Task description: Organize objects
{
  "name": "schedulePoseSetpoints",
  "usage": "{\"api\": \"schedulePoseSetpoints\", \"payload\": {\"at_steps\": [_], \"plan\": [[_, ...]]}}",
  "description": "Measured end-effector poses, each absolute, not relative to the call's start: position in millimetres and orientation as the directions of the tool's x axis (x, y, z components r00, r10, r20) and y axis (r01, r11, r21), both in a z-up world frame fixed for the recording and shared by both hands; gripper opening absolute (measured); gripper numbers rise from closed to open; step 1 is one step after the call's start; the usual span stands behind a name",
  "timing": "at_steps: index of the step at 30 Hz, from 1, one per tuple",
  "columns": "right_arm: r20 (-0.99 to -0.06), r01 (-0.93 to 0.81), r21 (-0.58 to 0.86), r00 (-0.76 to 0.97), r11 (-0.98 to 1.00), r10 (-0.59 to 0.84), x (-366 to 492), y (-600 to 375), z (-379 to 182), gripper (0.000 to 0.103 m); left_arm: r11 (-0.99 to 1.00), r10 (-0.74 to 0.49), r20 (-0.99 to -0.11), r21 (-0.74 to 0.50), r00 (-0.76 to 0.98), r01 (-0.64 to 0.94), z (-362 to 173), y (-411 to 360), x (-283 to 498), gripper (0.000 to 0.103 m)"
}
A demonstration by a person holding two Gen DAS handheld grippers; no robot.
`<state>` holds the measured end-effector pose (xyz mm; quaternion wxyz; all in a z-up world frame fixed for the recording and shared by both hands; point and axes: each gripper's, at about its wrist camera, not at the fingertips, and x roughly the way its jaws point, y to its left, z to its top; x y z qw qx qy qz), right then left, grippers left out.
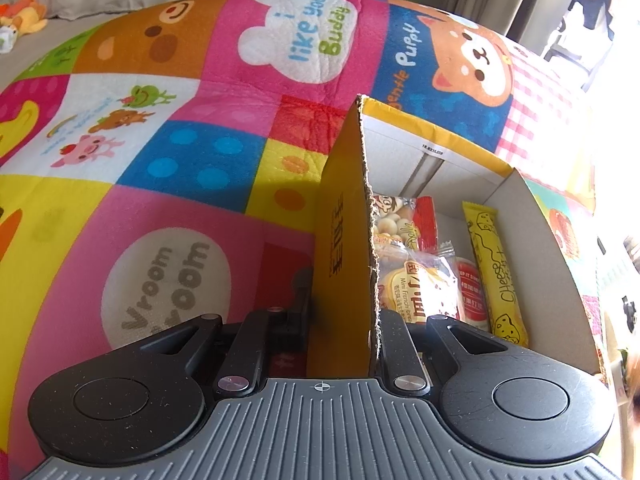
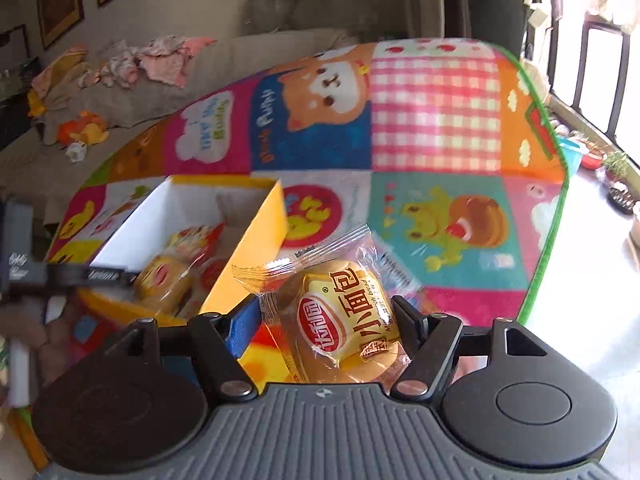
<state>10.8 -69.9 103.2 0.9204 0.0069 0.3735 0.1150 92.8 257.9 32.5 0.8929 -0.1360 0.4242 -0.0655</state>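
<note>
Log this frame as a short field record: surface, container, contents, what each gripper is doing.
surface: colourful patchwork cartoon play mat
container: open yellow cardboard box with white inside
contents: yellow cheese stick packet, clear-wrapped mini bread, red-and-white biscuit bag
left gripper: shut on the box's near wall
right gripper: shut on a clear-wrapped yellow mini bread bun, right of the box

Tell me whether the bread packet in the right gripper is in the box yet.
Out. The bread packet sits between the right gripper's fingers, beside the box.
</note>
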Motion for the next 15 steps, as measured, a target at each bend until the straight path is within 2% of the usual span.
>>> {"api": "schedulePoseSetpoints", "payload": {"at_steps": [6, 9, 15], "plan": [[-0.75, -0.3, 0.095, 0.606, 0.949, 0.267, -47, -32, 63, 0.07, 0.954, -0.231, -0.741, -0.3, 0.63, -0.003, 33, 258, 93, 0.017], [-0.754, -0.291, 0.035, 0.62, 0.956, 0.217, -57, -23, 50, 0.07, 0.955, -0.227, -0.742, -0.295, 0.63, -0.004, 33, 257, 93, 0.017], [-0.704, -0.208, -0.072, 0.703, 0.976, 0.098, -51, -27, 40, 0.07, 0.956, -0.226, -0.743, -0.294, 0.63, -0.004, 33, 257, 92, 0.017]]}}
